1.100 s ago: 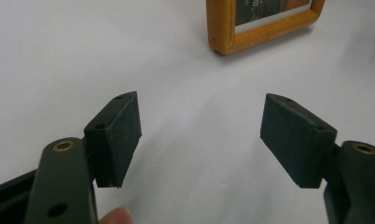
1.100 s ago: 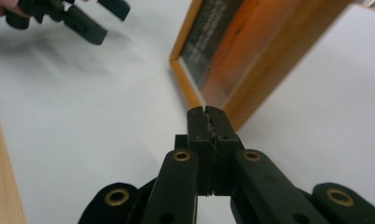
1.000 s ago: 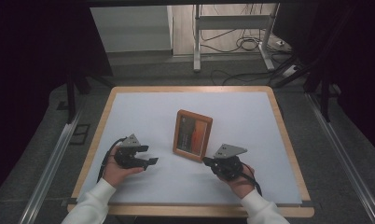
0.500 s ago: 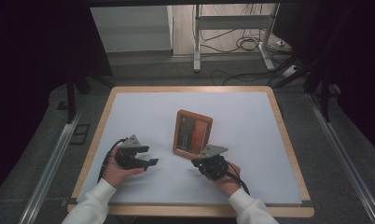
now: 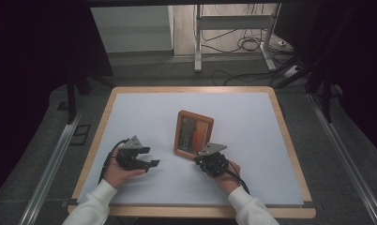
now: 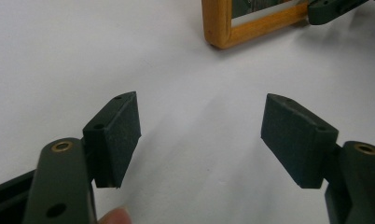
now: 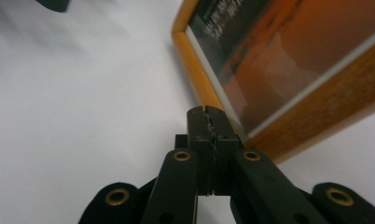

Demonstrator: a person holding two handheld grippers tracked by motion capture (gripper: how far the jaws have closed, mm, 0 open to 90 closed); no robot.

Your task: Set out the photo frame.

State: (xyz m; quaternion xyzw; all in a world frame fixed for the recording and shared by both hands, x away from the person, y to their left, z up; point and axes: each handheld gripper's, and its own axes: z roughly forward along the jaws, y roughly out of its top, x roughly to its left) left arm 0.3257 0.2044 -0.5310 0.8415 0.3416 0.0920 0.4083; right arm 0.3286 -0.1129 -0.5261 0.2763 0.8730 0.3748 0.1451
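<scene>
A wooden picture frame [image 5: 194, 133] is seen lying flat near the middle of the bench [image 5: 130, 112], its long sides running away from the person. An orange, sunset-like print under glass is held within its light wood border. In the right gripper view the frame [image 7: 288, 79] is shown close up, with the near corner of its wood border just beside the tips of the fingers [image 7: 200, 122]. The right gripper [image 5: 201, 161] is placed at the frame's near right corner, and its fingers are pressed together with nothing between them; whether the tips touch the wood cannot be told. The left gripper [image 5: 151, 163] is held low over the white bench surface, apart from the frame on its left side. In the left gripper view its fingers [image 6: 115, 135] are spread wide with only bare bench between them, and the frame's corner [image 6: 223, 28] is seen farther off. White sleeves [image 5: 90, 206] are worn on both forearms.
</scene>
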